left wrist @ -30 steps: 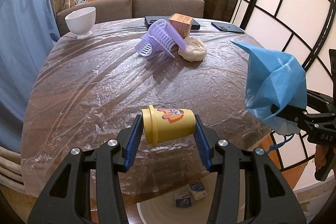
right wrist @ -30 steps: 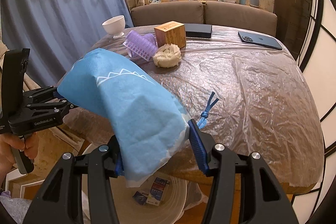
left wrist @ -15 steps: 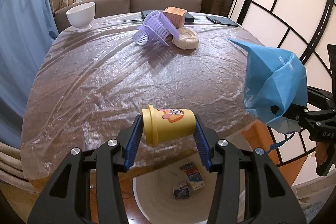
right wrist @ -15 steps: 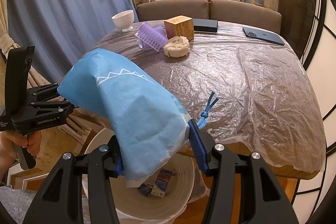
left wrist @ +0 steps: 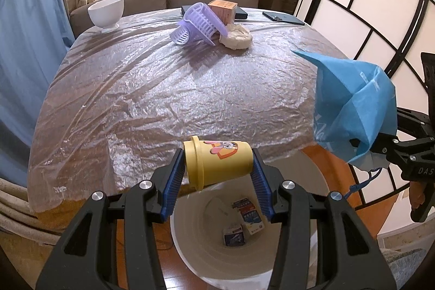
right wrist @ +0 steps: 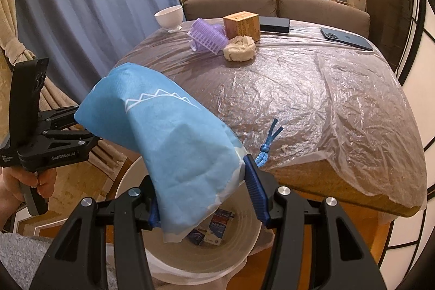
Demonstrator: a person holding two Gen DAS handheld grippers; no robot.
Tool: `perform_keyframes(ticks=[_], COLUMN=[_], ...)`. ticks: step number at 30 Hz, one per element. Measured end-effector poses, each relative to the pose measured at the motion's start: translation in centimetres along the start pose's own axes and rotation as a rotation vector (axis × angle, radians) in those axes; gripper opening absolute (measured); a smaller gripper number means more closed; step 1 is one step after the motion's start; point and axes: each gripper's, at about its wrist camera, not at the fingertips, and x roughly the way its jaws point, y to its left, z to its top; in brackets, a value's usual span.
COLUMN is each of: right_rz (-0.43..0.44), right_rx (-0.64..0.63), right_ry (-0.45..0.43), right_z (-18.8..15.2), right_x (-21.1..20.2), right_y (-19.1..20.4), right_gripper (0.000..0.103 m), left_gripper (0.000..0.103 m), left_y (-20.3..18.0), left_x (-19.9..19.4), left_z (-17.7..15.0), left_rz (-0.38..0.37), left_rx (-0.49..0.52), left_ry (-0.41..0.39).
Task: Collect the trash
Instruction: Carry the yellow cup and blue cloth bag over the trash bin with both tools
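My left wrist camera looks down along its fingers, close above the white bin [left wrist: 217, 257], toward the table [left wrist: 163, 89]; my right one sits alongside, angled likewise, sharing bin [right wrist: 201, 254], table [right wrist: 312, 89] and sofa [right wrist: 312, 8]

"GenRobot.AI" on left gripper [right wrist: 54, 151] body — "DAS" on right gripper [left wrist: 418, 167] body.

Warm, soft room light, shiny glare on the plastic table cover [left wrist: 174, 89], sharp pictures, edges bent round and dark

A home living room: brown sofa [right wrist: 274, 4], curtains [right wrist: 89, 12], plastic-covered table [right wrist: 299, 89].
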Motion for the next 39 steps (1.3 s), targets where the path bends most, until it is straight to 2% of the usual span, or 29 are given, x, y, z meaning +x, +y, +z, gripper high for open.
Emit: perform_keyframes(ticks=[22,39], right_rz=[0.042,0.022], right_rx=[-0.036,-0.031], right_ry=[0.099,0.173], right_z=[-3.2,-5.5], right_x=[0.8,2.9], right_y=[1.2,0.9], right_gripper=[0.051,0.051], left_gripper=[0.049,0.049], left_y=[-0.9,-1.5], left_x=[-0.3,1.1], left_z=[-3.2,-4.9], left_rz=[-0.008,0.012], left_rx=[-0.004,0.023], left_ry=[0.070,0.113])
